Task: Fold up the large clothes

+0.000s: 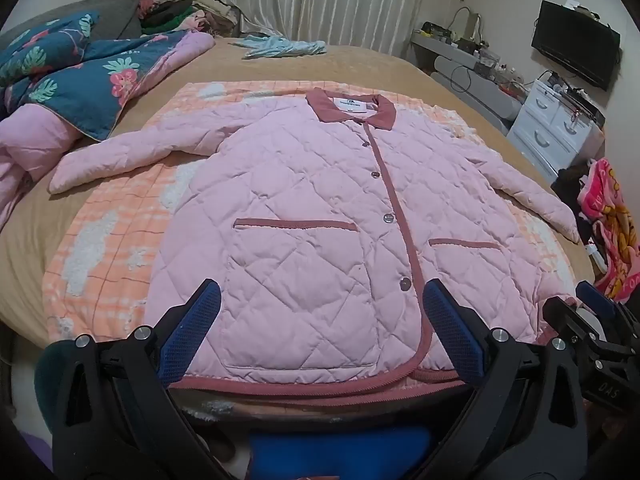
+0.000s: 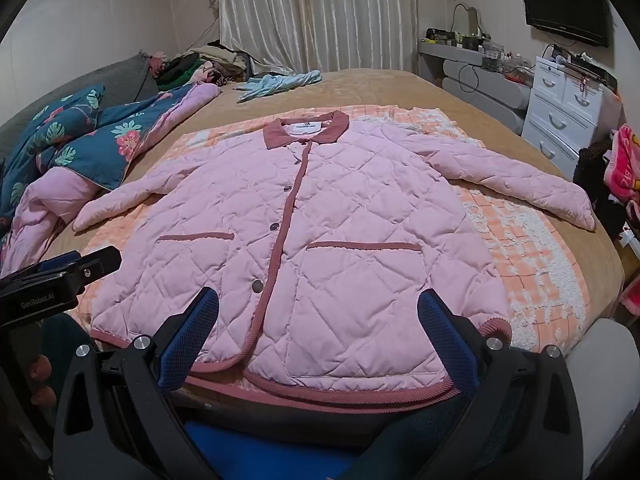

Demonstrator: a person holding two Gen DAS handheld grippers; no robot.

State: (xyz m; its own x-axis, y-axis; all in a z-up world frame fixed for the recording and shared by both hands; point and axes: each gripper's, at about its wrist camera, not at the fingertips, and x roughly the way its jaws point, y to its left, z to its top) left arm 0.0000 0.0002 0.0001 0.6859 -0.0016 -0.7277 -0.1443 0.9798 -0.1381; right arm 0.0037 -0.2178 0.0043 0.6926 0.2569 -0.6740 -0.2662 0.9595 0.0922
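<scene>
A bedroom, a wide bed [image 1: 360, 68] under a tan cover, pale curtains [image 2: 304, 12] at the far wall, a white chest of drawers [image 2: 560, 116] off to the right with a dark screen [image 2: 566, 6] mounted above it. On the bed lies an orange checked blanket [image 1: 104, 240], and right on top of that, front side up, the pink quilted jacket [image 1: 320, 216]: buttoned down the middle, dusky-rose collar [image 1: 352, 110] at the far end, hem nearest us, both sleeves spread out to the sides. The one sleeve [image 1: 132, 156] reaches toward a rumpled floral duvet [image 1: 80, 76] at the left edge of the bed. A light blue garment [image 2: 280, 82] sits well beyond the collar.

Left gripper [image 1: 320, 308] hangs over the near hem, tilted down, jaws spread wide with nothing between them, no pad pressing the cloth. Right gripper [image 2: 318, 312] is just beside it, same story: jaws fully apart, hovering above the hem on the pocket side, holding nothing. From the right wrist view the left gripper's black body shows at the left margin, fingertips of a hand [image 2: 42, 380] wrapped below it
</scene>
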